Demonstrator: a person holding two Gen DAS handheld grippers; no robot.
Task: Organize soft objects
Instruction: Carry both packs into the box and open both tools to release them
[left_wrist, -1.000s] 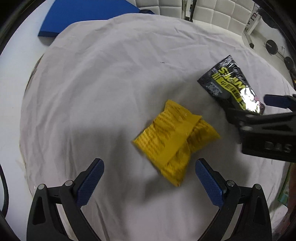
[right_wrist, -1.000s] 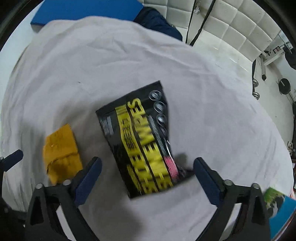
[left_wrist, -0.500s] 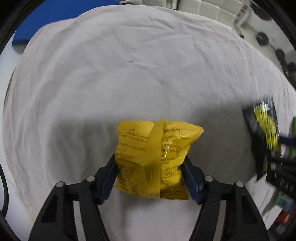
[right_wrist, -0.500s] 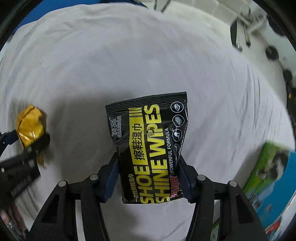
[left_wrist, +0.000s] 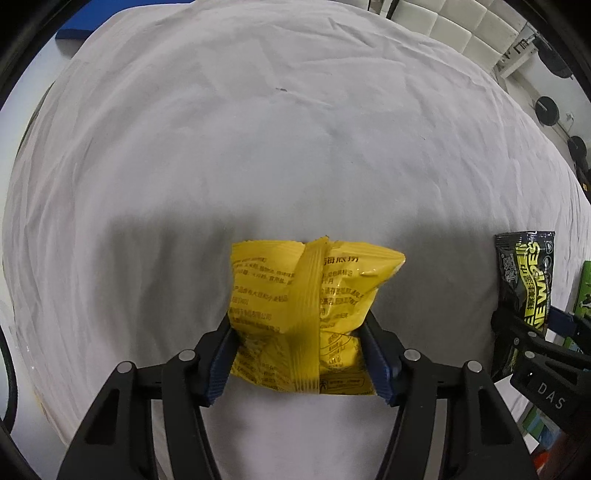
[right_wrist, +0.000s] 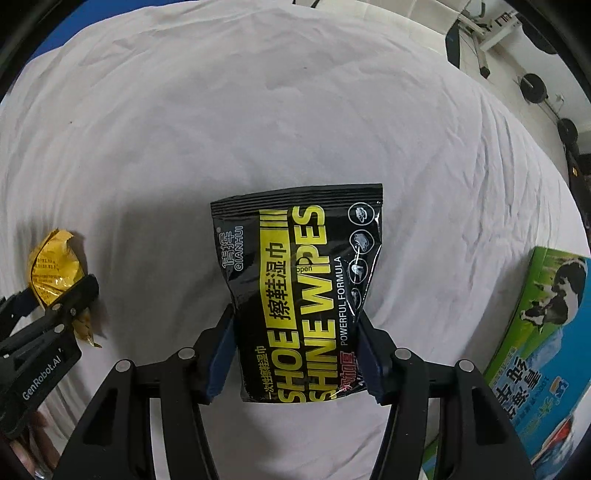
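Showing milk box (right_wrist: 543, 332) only rightward, wipes pack (right_wrist: 299, 295) clamped

Bright, sharp, fisheye-warped, soft shadows

The snack packet (left_wrist: 310, 314) sits between the jaws of the left gripper (left_wrist: 299, 363), above the sheet-covered bed (left_wrist: 258, 147) near its near edge. To its right, the wipes pouch (right_wrist: 299, 295) sits between the jaws of the right gripper (right_wrist: 293, 363), also over the bed. The two packs are well apart, side by side. A carton (right_wrist: 546, 332) lies at the bed's right edge, right of the pouch. A flat pad (left_wrist: 74, 31) lies beyond the far left corner.
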